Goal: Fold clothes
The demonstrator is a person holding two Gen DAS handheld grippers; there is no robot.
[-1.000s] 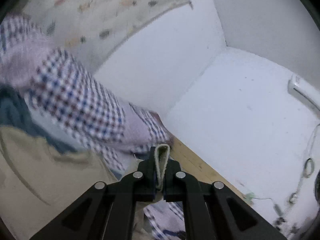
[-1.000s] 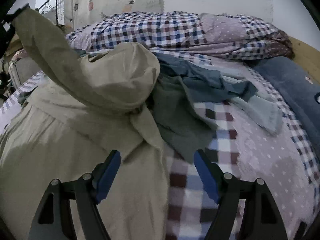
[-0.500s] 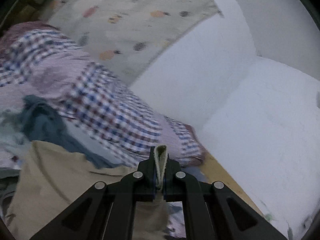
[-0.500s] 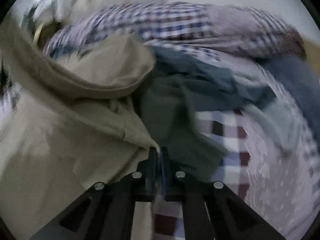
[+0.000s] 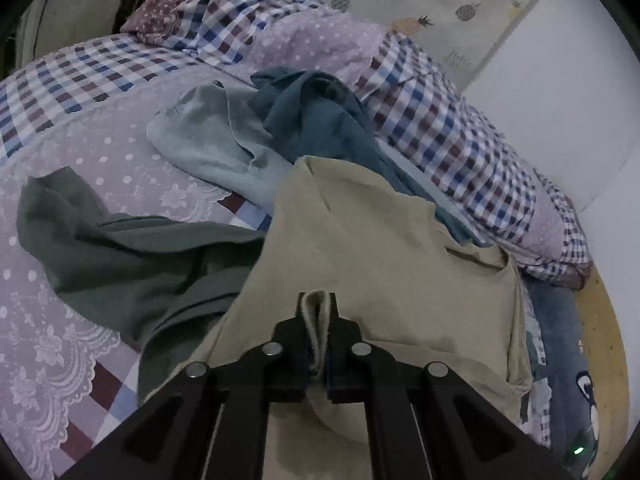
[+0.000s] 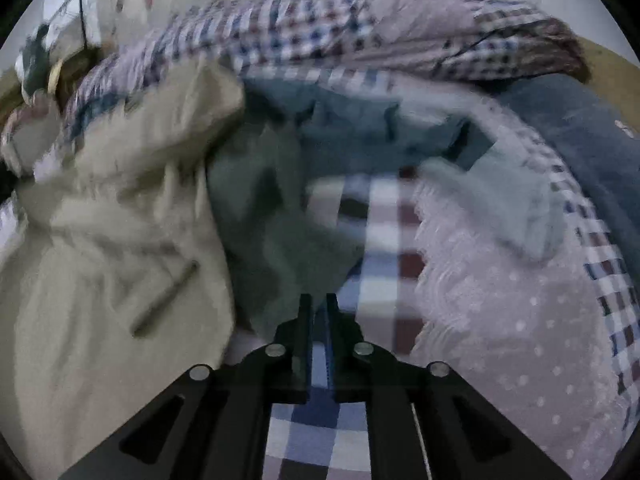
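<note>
Left wrist, left tool (image 5: pixel 318 312) pinching beige garment (image 5: pixel 380 256) edge, bedspread (image 5: pixel 80 168) bare leftward

1. The left tongs (image 5: pixel 317 312) have their jaws drawn in close, with a fold of the beige garment (image 5: pixel 380 248) pinched between the fingertips.
2. The left tongs point forward and down over that garment, whose cloth spreads ahead of the jaws and on both sides of them.
3. The right tongs (image 6: pixel 317 312) have their jaws nearly together, with only a thin slit between them; the view is blurred, and nothing can be made out in that slit.
4. The right tongs sit just to the right of the beige garment and tilt downward, with the tips beside the garment's edge.
5. No hand or sleeve shows in either wrist view.
</note>
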